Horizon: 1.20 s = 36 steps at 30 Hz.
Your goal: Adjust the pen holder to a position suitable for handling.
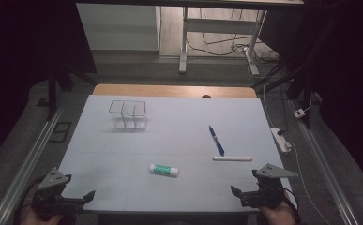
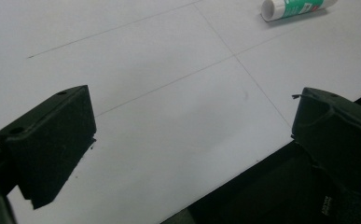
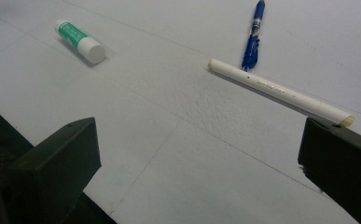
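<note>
A green-and-white glue stick (image 1: 163, 170) (image 2: 298, 8) (image 3: 79, 40) lies on the white table sheet (image 1: 179, 122) near the front middle. To its right lie a blue pen (image 1: 216, 139) (image 3: 253, 34) and a white marker (image 1: 232, 158) (image 3: 281, 92). A clear plastic two-part holder (image 1: 128, 115) stands at the back left. My left gripper (image 1: 89, 197) (image 2: 192, 126) rests at the front left edge, open and holding nothing. At the front right edge, my right gripper (image 1: 237, 190) (image 3: 197, 154) is open too, a little short of the white marker.
Past the sheet a wooden table edge (image 1: 174, 90) shows. A power strip (image 1: 281, 139) and cables lie on the floor at the right. Metal rails (image 1: 26, 164) run along both sides. A desk frame (image 1: 216, 37) stands behind.
</note>
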{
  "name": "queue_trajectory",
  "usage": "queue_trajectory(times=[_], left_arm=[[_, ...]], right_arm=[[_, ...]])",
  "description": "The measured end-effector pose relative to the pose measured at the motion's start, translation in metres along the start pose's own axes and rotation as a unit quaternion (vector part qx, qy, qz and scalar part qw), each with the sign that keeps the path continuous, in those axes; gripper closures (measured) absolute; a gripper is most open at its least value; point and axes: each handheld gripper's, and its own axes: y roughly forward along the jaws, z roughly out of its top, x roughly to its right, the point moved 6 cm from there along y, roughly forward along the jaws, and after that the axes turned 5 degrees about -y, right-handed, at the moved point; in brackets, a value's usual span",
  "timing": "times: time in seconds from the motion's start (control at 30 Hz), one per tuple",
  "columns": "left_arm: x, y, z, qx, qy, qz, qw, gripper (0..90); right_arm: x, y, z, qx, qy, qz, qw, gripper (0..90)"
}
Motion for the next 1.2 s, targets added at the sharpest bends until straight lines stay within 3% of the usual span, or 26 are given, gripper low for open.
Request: queue_trajectory(times=[0.33, 0.43, 0.57, 0.83, 1.03, 1.2], left_arm=[[0.001, 0.0, 0.003, 0.009, -0.008, -0.017, 0.9998, 0.0], [0.003, 0.001, 0.007, 0.013, 0.005, -0.012, 0.9998, 0.0], [0.007, 0.003, 0.013, 0.017, 0.013, -0.03, 0.9993, 0.0], [0.009, 0.011, 0.021, 0.017, 0.03, -0.041, 0.9986, 0.0], [0.01, 0.028, 0.028, -0.004, 0.042, -0.061, 0.9973, 0.0], [0.012, 0.037, 0.035, -0.003, 0.051, -0.072, 0.9961, 0.0]], right_arm=[[-0.001, 0.001, -0.001, -0.007, -0.002, 0.002, 1.0, 0.0], [-0.001, 0.001, -0.001, -0.008, -0.002, 0.003, 1.0, 0.0], [-0.001, 0.002, -0.001, -0.011, -0.003, 0.004, 0.9999, 0.0], [-0.001, 0.001, -0.001, -0.009, -0.003, 0.006, 0.9999, 0.0], [-0.001, 0.001, -0.001, -0.01, -0.003, 0.007, 0.9999, 0.0], [-0.001, 0.002, -0.001, -0.011, -0.003, 0.008, 0.9999, 0.0]])
